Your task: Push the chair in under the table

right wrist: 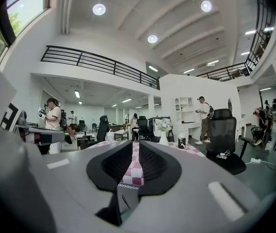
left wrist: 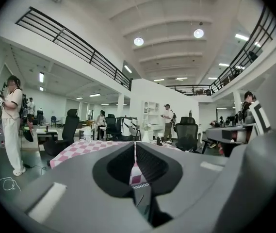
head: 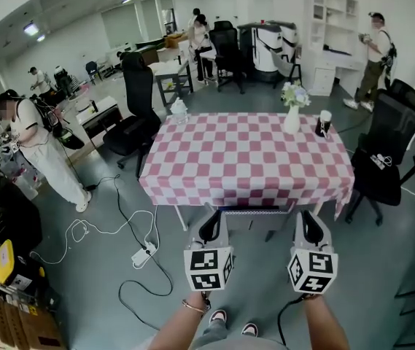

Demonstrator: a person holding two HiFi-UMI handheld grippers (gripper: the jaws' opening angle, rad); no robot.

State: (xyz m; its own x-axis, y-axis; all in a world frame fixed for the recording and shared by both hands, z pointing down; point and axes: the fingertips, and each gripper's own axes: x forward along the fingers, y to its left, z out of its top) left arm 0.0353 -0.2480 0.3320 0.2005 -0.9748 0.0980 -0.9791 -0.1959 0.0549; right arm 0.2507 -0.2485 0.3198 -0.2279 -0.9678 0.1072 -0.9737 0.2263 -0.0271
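Observation:
The table [head: 247, 159], under a pink and white checked cloth, stands ahead of me. A dark chair back [head: 249, 209] shows just under its near edge, tucked in; the rest of the chair is hidden by the cloth. My left gripper [head: 214, 219] [left wrist: 135, 145] is held up short of that edge, its jaws closed to a hairline slit with nothing in them. My right gripper [head: 306, 219] [right wrist: 134, 144] hovers beside it, jaws a narrow gap apart, holding nothing. Neither touches the chair.
A vase of flowers [head: 292, 108] and a small dark bottle [head: 324, 125] stand on the table's far right. Black office chairs stand left [head: 136, 115] and right [head: 384, 152]. Cables and a power strip [head: 144, 254] lie on the floor left. Several people stand around.

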